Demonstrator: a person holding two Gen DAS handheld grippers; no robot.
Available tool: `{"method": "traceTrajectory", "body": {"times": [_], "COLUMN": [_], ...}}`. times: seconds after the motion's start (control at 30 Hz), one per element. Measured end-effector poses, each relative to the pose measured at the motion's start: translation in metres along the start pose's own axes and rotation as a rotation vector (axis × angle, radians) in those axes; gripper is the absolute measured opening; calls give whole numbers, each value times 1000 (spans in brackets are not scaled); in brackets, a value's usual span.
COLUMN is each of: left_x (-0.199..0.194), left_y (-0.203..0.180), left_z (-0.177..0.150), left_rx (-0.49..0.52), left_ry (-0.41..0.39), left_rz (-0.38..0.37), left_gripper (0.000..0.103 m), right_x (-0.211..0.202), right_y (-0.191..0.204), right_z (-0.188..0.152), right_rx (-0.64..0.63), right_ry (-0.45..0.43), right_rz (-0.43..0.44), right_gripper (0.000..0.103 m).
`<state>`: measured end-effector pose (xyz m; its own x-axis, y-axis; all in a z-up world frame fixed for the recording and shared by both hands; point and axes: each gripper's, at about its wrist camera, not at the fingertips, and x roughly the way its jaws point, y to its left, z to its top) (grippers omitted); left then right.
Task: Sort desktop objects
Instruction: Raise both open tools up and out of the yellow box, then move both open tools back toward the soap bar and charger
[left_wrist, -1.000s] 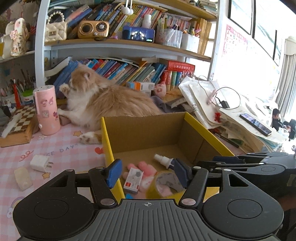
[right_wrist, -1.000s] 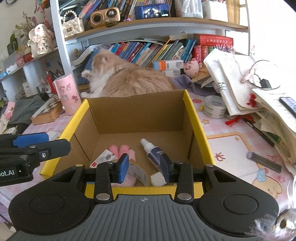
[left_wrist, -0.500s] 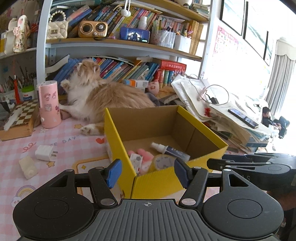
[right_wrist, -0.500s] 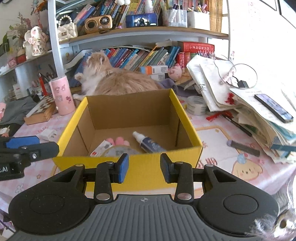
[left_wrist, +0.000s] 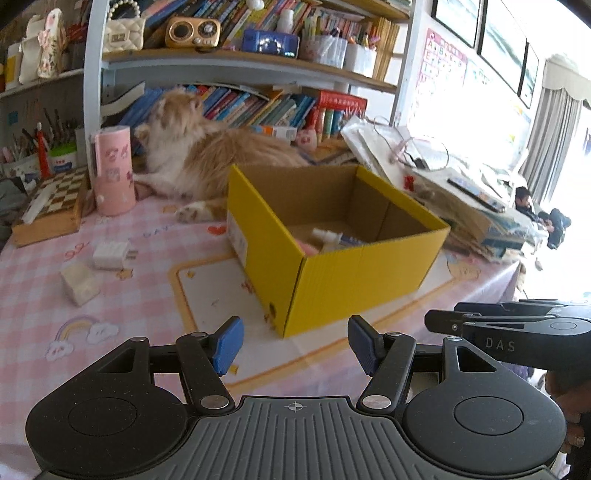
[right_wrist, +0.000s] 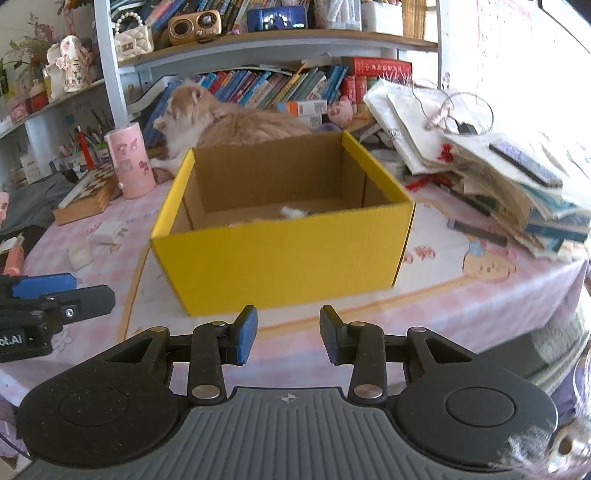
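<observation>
Both claws are hanging empty with jaws apart, short of the yellow box (right_wrist: 284, 254) on the worktop (left_wrist: 122, 310). The left claw (left_wrist: 295, 345) is sitting nearer the loose items: white charger (left_wrist: 110, 254) and pale block (left_wrist: 79, 282), both lying around 10 o'clock from it (long axes hard to judge). The right claw (right_wrist: 288, 336) is facing the box at 12 o'clock.

The box (right_wrist: 288, 254) is bright yellow outside and brown inside. The tablecloth (left_wrist: 122, 306) has pink and white checks with a rainbow. The cat (left_wrist: 221, 162) is orange and white. The cup (left_wrist: 112, 170) is pink. The finger pads (right_wrist: 245, 336) are blue.
</observation>
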<state>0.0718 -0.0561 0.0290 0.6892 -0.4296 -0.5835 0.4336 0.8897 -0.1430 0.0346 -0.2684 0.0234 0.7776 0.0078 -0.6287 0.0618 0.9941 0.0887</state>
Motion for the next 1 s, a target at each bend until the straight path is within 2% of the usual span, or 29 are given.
{"method": "traceTrajectory", "body": {"times": [0.43,1.0], "left_x": [-28,-63], "left_y": [24,71], "left_z": [-30,-52], "left_rx": [25,-44], "left_ry": [47,57], "left_rz": [6,96], "left_gripper": [64,64], "right_x": [-7,1], "right_y": [44,114], "right_z": [-35,-48], "right_rx": [22,-91], "right_ry": [85,138], "right_rz": [40,172], "right_gripper": [35,35]}}
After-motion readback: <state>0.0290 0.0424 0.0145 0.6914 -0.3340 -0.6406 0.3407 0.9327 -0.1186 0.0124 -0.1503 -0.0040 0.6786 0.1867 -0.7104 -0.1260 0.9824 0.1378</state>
